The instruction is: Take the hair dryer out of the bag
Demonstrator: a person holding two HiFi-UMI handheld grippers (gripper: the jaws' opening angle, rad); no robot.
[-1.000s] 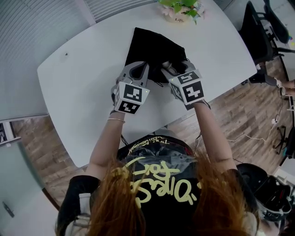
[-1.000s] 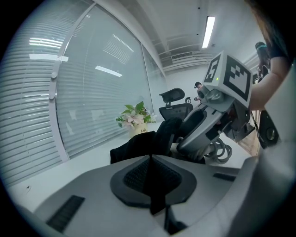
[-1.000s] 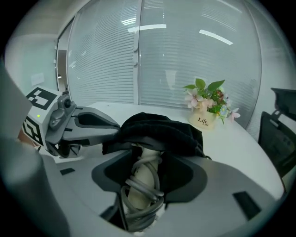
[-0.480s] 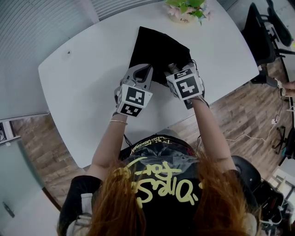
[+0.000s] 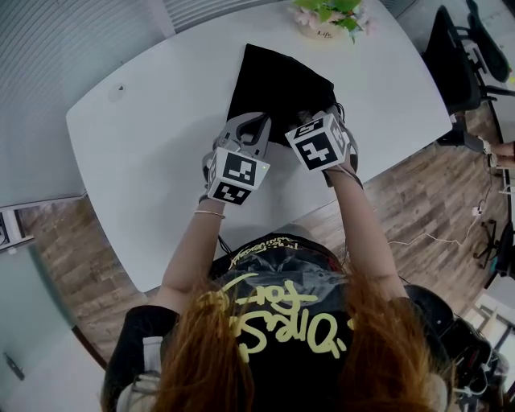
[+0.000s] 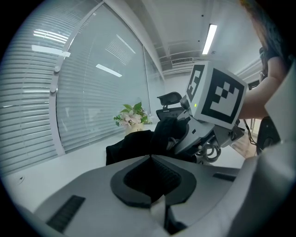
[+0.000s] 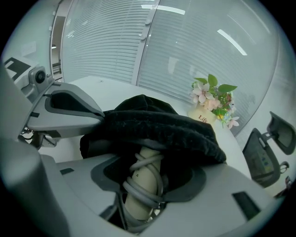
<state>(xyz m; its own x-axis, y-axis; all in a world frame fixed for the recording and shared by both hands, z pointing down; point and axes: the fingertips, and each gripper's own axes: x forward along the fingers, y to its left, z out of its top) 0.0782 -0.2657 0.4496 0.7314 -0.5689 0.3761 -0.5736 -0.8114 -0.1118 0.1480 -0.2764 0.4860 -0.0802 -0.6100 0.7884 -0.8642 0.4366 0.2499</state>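
A black cloth bag (image 5: 272, 80) lies on the white table (image 5: 137, 161). My left gripper (image 5: 251, 129) is shut on the near rim of the bag (image 6: 129, 148) and holds that rim up; its tip (image 7: 101, 115) meets the fabric at the left. My right gripper (image 5: 311, 121) points steeply down into the bag's mouth. Its jaws are opening. Between them stands the beige handle of the hair dryer (image 7: 141, 183), with a grey cord (image 7: 138, 196) wound round it. The pads do not press on it. The bag's rim (image 7: 157, 127) covers the rest of the dryer.
A pot of pink flowers (image 5: 322, 16) stands at the table's far edge behind the bag. A black office chair (image 5: 451, 56) is beyond the table on the right. Window blinds (image 6: 69, 92) run along the far side. The table's front edge is close to the person's body.
The right gripper has tipped further down at the bag's mouth, and its marker cube has turned up towards the head camera. The left gripper has stayed on the rim.
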